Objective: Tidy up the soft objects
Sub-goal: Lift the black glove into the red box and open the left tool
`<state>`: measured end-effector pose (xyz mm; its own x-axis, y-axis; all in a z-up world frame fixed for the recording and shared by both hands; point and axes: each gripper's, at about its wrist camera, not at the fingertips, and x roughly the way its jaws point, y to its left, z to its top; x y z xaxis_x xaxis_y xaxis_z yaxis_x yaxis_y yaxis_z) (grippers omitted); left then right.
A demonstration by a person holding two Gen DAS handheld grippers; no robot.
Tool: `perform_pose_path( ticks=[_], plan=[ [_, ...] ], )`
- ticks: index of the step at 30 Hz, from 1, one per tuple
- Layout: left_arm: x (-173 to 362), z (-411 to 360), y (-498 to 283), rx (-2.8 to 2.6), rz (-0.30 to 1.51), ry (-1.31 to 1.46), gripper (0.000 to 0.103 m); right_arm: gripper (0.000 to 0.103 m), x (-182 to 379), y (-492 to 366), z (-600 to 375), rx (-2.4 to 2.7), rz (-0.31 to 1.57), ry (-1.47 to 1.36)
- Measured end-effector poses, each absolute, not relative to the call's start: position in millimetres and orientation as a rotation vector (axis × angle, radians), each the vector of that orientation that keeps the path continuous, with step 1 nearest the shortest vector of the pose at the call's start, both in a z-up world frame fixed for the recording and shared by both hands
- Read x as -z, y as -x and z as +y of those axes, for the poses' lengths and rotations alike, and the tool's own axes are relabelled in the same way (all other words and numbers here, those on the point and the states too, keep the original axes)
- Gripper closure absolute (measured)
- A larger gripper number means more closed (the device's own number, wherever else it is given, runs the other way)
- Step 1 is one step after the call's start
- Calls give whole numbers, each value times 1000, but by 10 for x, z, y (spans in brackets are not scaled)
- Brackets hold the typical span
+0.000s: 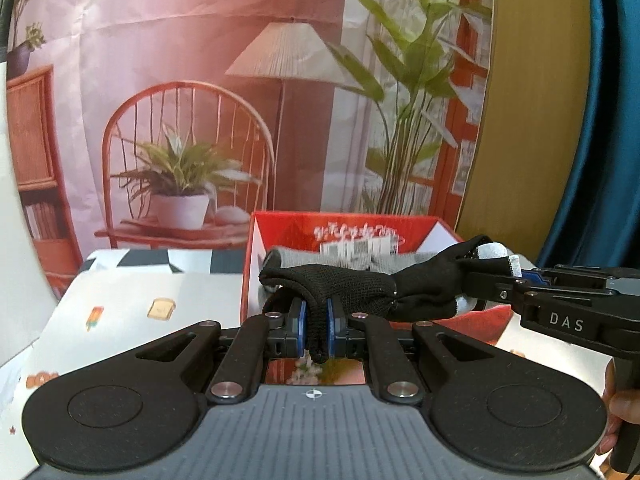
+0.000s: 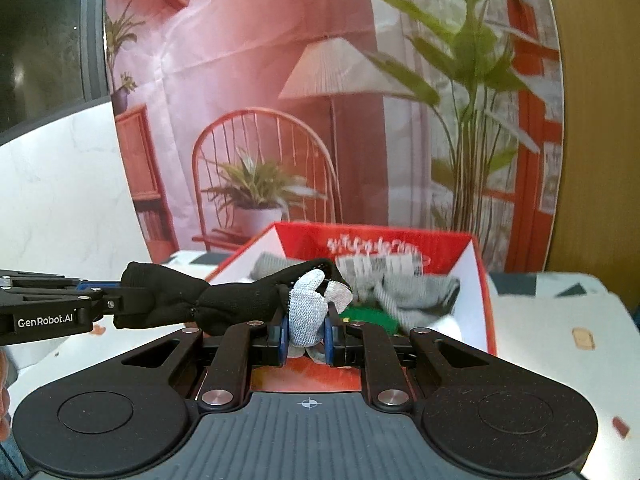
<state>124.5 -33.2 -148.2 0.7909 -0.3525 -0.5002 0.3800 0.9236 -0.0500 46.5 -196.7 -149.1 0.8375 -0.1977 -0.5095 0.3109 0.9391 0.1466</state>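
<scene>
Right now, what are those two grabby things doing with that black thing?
Each hand-held gripper pinches one end of a black glove. The left hand-held gripper clamps the cuff end; the right hand-held gripper clamps the grey fingertips. The glove is stretched between them, in front of a red box holding grey socks.

Printed backdrop (image 1: 200, 60) hung behind the surface (image 1: 132, 292), showing a rattan chair (image 1: 188, 160), potted plant (image 1: 180, 184), floor lamp (image 1: 284, 52) and tall leafy plant (image 1: 416, 80). Surface cover was white with small food prints, one a toast slice (image 1: 161, 308). Blue curtain (image 1: 608, 120) hung at far right, beside a mustard-yellow panel (image 1: 532, 100).
</scene>
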Motion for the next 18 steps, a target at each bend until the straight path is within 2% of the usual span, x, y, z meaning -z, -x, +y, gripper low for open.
perform_pose_path(
  ticks=[9, 18],
  plan=[
    [1393, -547, -1542, 396, 509, -63, 91, 88, 1346, -717, -2294, 300, 488, -242],
    [1524, -747, -2065, 386, 595, -59, 91, 88, 1444, -1085, -2628, 324, 513, -241]
  ],
)
